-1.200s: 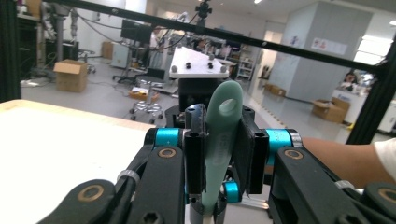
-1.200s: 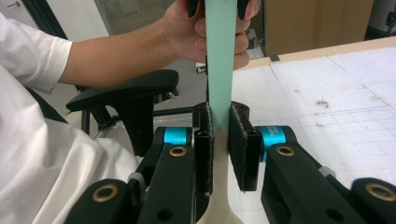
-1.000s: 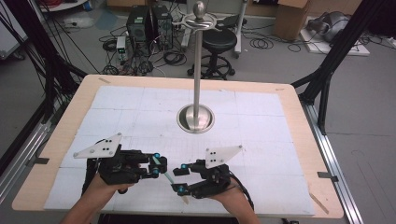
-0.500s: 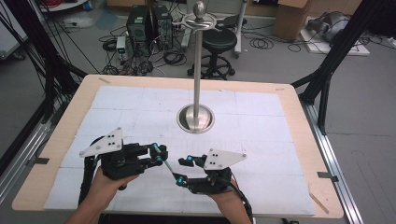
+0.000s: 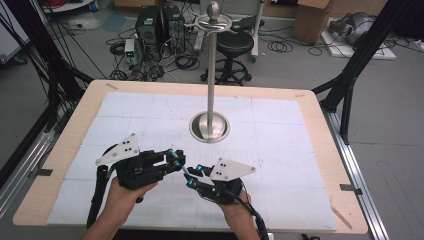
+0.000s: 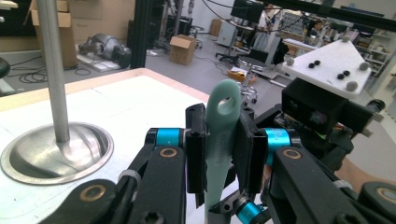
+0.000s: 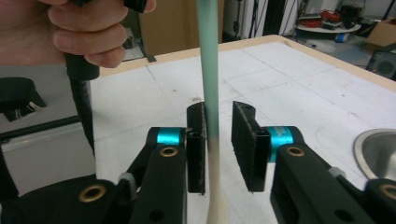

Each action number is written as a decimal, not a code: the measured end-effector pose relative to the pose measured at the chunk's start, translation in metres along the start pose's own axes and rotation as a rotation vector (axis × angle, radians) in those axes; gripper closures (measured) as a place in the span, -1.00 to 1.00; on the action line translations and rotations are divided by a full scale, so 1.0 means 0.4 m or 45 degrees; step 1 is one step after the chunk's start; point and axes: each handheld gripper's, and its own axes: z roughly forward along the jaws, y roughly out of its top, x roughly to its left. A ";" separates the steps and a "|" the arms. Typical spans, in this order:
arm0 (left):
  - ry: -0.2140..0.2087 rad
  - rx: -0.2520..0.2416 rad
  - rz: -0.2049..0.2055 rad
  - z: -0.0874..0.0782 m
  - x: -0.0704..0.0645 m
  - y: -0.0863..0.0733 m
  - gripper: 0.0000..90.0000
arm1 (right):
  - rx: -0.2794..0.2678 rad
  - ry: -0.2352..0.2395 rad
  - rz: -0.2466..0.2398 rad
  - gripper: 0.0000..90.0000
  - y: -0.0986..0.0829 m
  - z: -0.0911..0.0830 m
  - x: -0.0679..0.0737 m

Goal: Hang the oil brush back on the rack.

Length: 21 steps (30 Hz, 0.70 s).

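Near the front edge of the tabletop (image 5: pixel 320 150), the left hand-held gripper (image 5: pixel 176 161) was clamped on a slim mint-green utensil handle (image 6: pixel 219 135), its pads pressing both flat sides just below the hanging hole at the handle's tip. The right hand-held gripper (image 5: pixel 193 175) sat just beside it, jaws parted around the same handle (image 7: pixel 208 70) where the green gave way to a cream lower part; one pad touched or nearly touched it, while the other stood clear. So the utensil was carried by the left gripper alone, held off the tabletop between the two tools, with its working end hidden.

Behind them, toward the middle of the tabletop, stood the metal stand (image 5: pixel 210 125), a round base with a tall pole topped by a ring of hooks (image 5: pixel 214 22).

The step in hand looked like a handover or regrip ahead of hanging the utensil by its hole. To do it well, the right gripper should have closed squarely on the flat of the handle before the left let go, low enough to leave the hole free. Releasing early risked the handle swinging or slipping through the gap.
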 end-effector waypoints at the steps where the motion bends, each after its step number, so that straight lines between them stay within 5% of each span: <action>1: 0.000 0.000 0.000 0.000 0.000 0.000 0.69 | 0.000 0.000 0.000 0.71 0.000 0.000 0.000; 8: -0.035 -0.014 -0.002 -0.005 0.004 0.004 0.68 | -0.008 0.016 -0.022 0.87 0.004 -0.002 0.007; 17: -0.108 -0.133 0.015 -0.049 0.027 -0.008 0.03 | -0.038 0.090 0.035 0.87 0.009 -0.013 -0.020; 18: -0.122 -0.139 0.005 -0.066 0.040 -0.014 -0.16 | -0.062 0.107 0.055 0.87 0.012 -0.019 -0.032; 21: -0.118 -0.150 0.001 -0.084 0.050 -0.022 -0.25 | -0.087 0.118 0.067 0.87 0.016 -0.024 -0.044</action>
